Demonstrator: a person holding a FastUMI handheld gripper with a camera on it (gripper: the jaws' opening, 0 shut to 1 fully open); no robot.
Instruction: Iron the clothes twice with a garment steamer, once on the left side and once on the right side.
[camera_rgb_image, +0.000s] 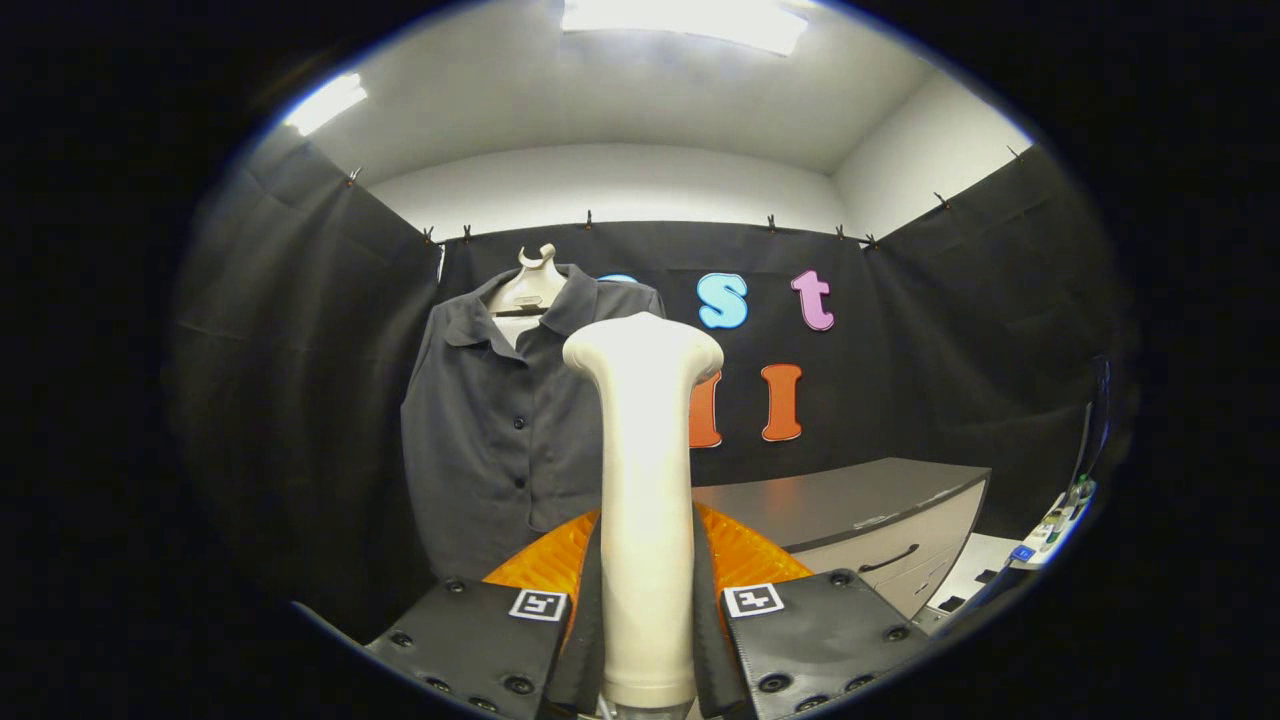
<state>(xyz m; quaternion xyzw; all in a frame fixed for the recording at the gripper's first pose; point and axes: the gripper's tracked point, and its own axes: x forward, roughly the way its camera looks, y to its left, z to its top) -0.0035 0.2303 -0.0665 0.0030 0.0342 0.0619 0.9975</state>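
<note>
The gripper (645, 590) clenched the steamer (645, 480) upright, well short of the shirt (500, 430); it needed to close in squarely on one side first.

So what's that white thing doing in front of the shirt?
That's a garment steamer. A person's hand-held gripper has both fingers pressed on its handle, holding it upright. Beyond it, a dark shirt hangs on a dress form against the booth's black wall. The steamer's head sits in front of the shirt's right part, but whether it touches the cloth can't be told. A grey cabinet stands beside the shirt.
</note>
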